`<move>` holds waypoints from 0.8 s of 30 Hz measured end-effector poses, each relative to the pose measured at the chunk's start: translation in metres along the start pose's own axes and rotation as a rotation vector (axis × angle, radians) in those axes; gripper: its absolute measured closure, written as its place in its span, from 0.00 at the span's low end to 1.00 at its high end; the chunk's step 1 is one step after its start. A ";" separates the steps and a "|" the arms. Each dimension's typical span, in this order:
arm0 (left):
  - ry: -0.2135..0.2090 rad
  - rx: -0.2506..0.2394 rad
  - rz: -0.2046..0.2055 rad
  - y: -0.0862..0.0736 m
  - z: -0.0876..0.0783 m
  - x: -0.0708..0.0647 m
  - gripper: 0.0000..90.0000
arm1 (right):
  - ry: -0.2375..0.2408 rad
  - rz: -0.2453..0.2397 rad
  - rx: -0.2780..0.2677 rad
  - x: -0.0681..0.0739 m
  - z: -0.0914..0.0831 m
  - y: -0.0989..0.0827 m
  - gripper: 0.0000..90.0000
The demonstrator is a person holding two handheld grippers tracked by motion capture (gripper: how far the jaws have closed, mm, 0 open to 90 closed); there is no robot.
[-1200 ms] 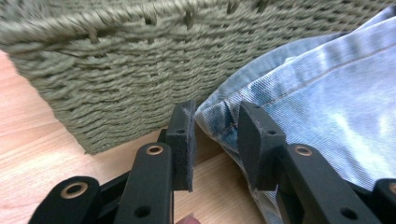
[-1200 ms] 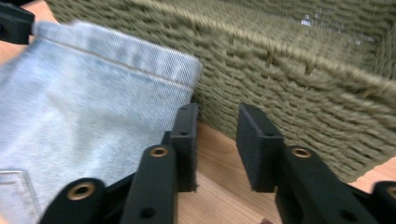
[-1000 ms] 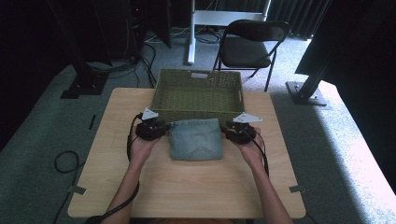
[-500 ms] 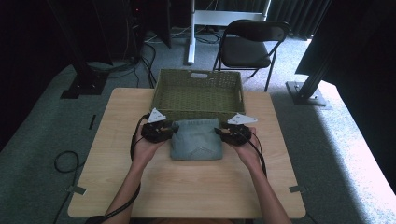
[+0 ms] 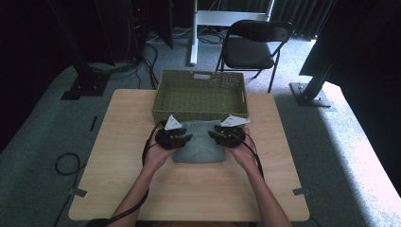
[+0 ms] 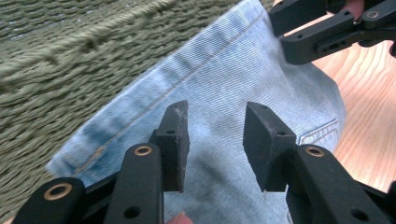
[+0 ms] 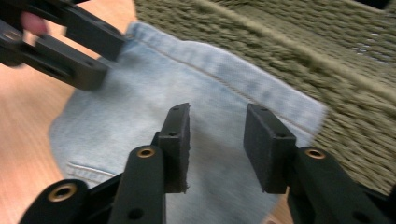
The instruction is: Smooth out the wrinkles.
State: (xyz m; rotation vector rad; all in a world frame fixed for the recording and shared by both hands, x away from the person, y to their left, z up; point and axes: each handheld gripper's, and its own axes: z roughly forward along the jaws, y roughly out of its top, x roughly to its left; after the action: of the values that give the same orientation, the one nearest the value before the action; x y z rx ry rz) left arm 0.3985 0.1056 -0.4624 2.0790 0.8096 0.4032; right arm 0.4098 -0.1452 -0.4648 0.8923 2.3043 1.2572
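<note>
A folded pair of light blue jeans lies on the wooden table, its far edge against the front wall of a green woven basket. My left gripper hangs over the jeans' left part and my right gripper over the right part, tips facing each other. In the left gripper view the jaws stand apart above the denim; they have just been closing, with nothing pinched. In the right gripper view the jaws do the same over the denim.
The basket's inside holds nothing. A black folding chair stands beyond the table's far edge. Dark stands and cables are on the carpet around the table. Bare wood lies on both sides of the jeans and toward the person.
Both grippers have moved inward from the jeans' outer edges to over the fabric, closer to each other. The jeans and basket have stayed put.
</note>
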 end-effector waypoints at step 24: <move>0.090 0.079 0.014 -0.016 0.047 0.015 0.72 | -0.001 -0.083 0.136 0.011 0.059 0.001 0.73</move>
State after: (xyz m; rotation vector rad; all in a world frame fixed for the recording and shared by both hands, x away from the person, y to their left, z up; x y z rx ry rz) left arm 0.4288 0.0950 -0.5032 2.1537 0.8765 0.4824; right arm 0.4368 -0.1012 -0.4962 0.8307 2.4238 1.0759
